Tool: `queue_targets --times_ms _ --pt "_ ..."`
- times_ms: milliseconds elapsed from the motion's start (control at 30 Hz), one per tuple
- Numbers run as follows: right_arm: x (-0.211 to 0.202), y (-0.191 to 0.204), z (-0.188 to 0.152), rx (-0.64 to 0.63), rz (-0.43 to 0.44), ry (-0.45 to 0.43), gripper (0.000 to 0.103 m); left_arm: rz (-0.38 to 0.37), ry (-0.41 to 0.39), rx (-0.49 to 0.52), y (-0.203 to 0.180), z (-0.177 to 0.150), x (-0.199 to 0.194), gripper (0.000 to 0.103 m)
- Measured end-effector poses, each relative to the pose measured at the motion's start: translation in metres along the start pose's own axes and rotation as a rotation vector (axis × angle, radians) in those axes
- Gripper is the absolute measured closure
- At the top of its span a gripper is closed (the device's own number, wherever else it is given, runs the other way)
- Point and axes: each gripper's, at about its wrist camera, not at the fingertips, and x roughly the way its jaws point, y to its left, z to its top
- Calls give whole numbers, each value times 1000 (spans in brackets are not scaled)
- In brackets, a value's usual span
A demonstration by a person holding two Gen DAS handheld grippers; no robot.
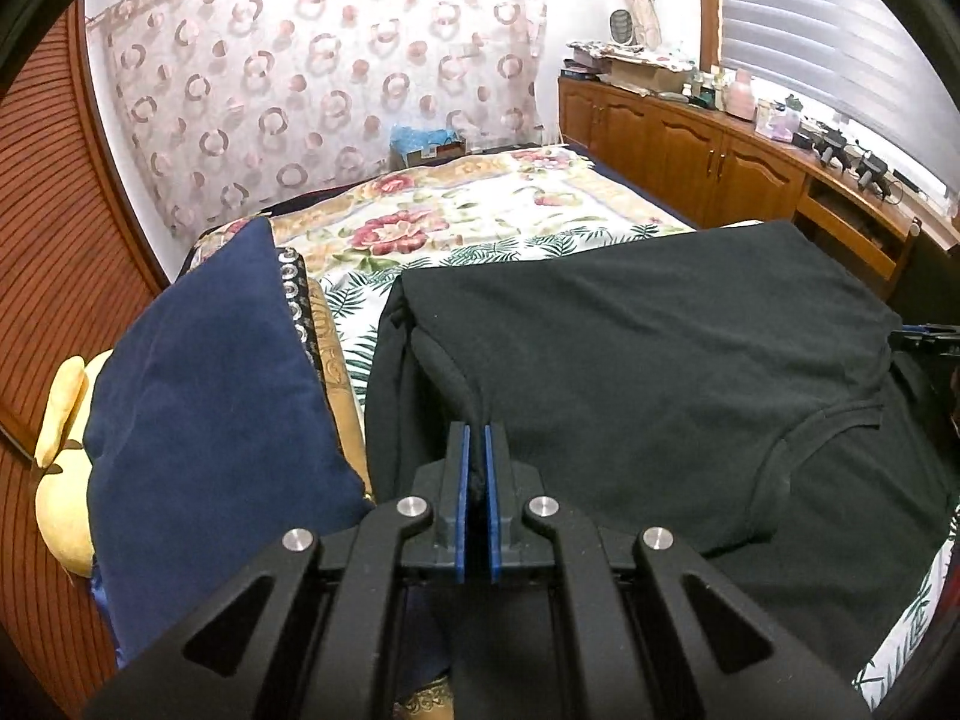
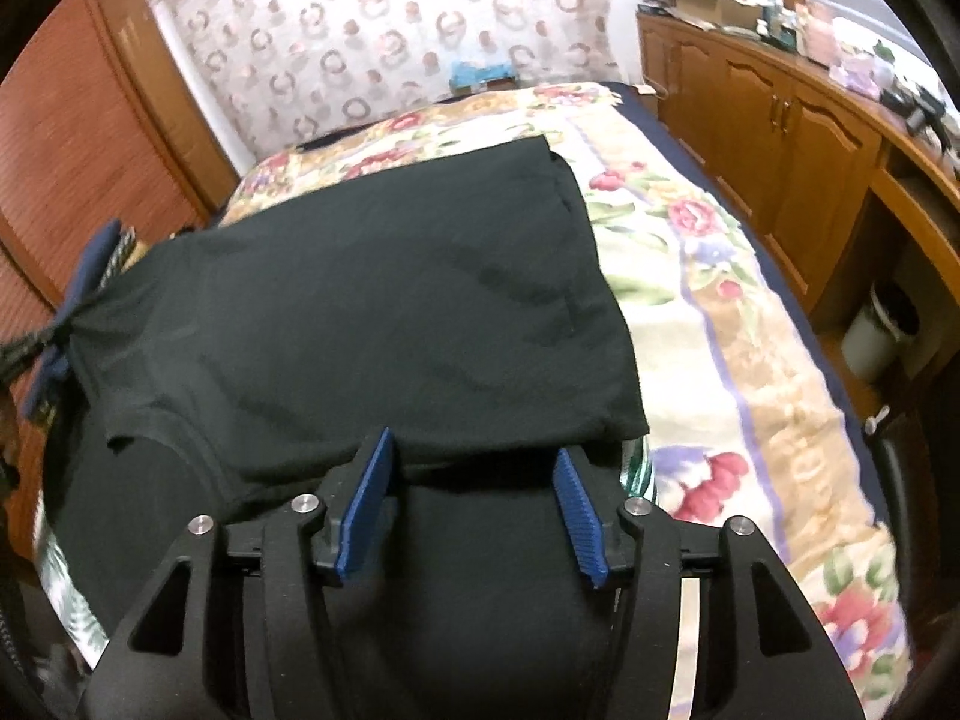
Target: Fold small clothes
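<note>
Black garment half-folded on the bed, one pair of tongs pinching it, the other let go.

The bed under its flowered cover carries the black garment, which lies straight ahead of both pairs of tongs, its far part doubled over toward them. The left tongs are clamped together on a bunched fold at its near left edge; I'd say pulling from there with no grip on the other side could drag the whole piece askew or undo the fold. The right tongs stand apart, with the folded edge just beyond their tips, nothing pinched. Left of the left tongs a navy pillow crowds the cloth. Beyond the bed, a blue-lined box sits by the curtain, contents unclear; a pale bin stands by the cabinets, inside hidden.
</note>
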Motion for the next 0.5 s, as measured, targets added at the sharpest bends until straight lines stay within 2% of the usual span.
queue_targets --times_ms 167,300,333,400,467,500 --pt "5 0 7 9 15 2 40 -7 5 -15 1 -3 4 100" --pt "12 6 10 -8 -37 12 42 -11 -3 -25 2 -5 2 100" --pt "13 8 10 -21 -51 14 47 -14 -12 -30 2 -5 0 100" --pt "13 13 10 -56 -99 12 80 -19 -32 -43 3 -5 -5 100" --pt "12 14 10 -87 -101 9 97 -18 -65 -55 4 -3 -15 101" --pt "10 16 10 -99 -108 2 100 -19 -78 -61 6 -3 -20 101"
